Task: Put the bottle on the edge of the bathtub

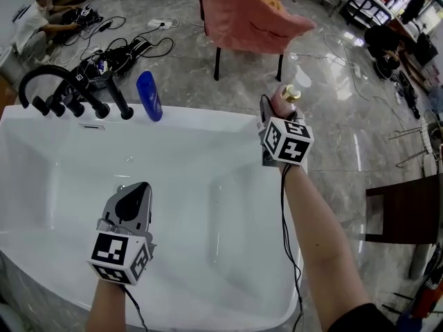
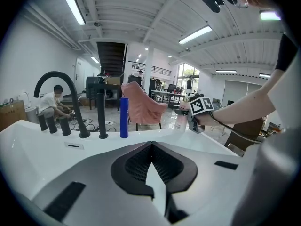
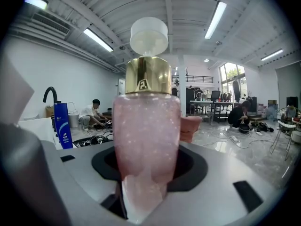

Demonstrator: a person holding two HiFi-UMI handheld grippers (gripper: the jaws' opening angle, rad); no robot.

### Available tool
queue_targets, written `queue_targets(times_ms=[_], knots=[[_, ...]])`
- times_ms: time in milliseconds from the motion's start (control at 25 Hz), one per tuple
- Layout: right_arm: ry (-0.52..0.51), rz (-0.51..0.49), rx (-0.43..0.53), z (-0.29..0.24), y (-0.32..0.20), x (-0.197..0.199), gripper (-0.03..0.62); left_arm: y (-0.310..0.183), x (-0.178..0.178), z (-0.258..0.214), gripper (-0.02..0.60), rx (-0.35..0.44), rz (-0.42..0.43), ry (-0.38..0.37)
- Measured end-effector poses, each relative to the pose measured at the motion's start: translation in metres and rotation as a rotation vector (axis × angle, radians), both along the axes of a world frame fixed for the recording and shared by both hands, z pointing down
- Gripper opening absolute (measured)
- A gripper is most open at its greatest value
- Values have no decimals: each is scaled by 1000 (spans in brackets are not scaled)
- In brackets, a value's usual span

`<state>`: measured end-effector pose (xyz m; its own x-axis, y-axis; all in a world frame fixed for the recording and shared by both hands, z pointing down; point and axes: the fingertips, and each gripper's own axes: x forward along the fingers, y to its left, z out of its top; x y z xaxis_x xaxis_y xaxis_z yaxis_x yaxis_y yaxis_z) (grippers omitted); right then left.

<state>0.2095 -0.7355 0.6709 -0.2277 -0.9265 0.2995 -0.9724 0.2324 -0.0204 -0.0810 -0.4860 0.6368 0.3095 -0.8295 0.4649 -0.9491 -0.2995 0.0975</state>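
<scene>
A pink glittery bottle (image 3: 146, 135) with a gold collar and a white cap stands upright between the jaws of my right gripper (image 1: 274, 111), which is shut on it. In the head view the bottle (image 1: 286, 97) is at the far right corner of the white bathtub's rim (image 1: 208, 118). Whether its base touches the rim is hidden. From the left gripper view the bottle (image 2: 181, 122) shows small beside the right gripper (image 2: 194, 120). My left gripper (image 1: 134, 194) hangs over the inside of the tub with its jaws together and nothing in them.
A blue bottle (image 1: 149, 95) stands on the tub's far rim next to a black faucet (image 1: 43, 80) and its handles. Beyond the tub are a pink chair (image 1: 249, 16), cables (image 1: 118, 47) on the marble floor, and a crouching person (image 1: 34, 21). A dark chair (image 1: 405, 209) stands at the right.
</scene>
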Motion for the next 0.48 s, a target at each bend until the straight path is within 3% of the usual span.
queue_targets(times_ms=[80, 200, 480], knots=[[7, -16, -14, 2, 0, -2, 233, 1, -3, 1, 15, -5, -7, -5], [42, -36, -54, 6, 4, -1, 295, 5, -6, -1, 15, -14, -11, -15], [34, -41, -67, -17, 32, 16, 313, 15, -13, -31, 15, -6, -18, -42]])
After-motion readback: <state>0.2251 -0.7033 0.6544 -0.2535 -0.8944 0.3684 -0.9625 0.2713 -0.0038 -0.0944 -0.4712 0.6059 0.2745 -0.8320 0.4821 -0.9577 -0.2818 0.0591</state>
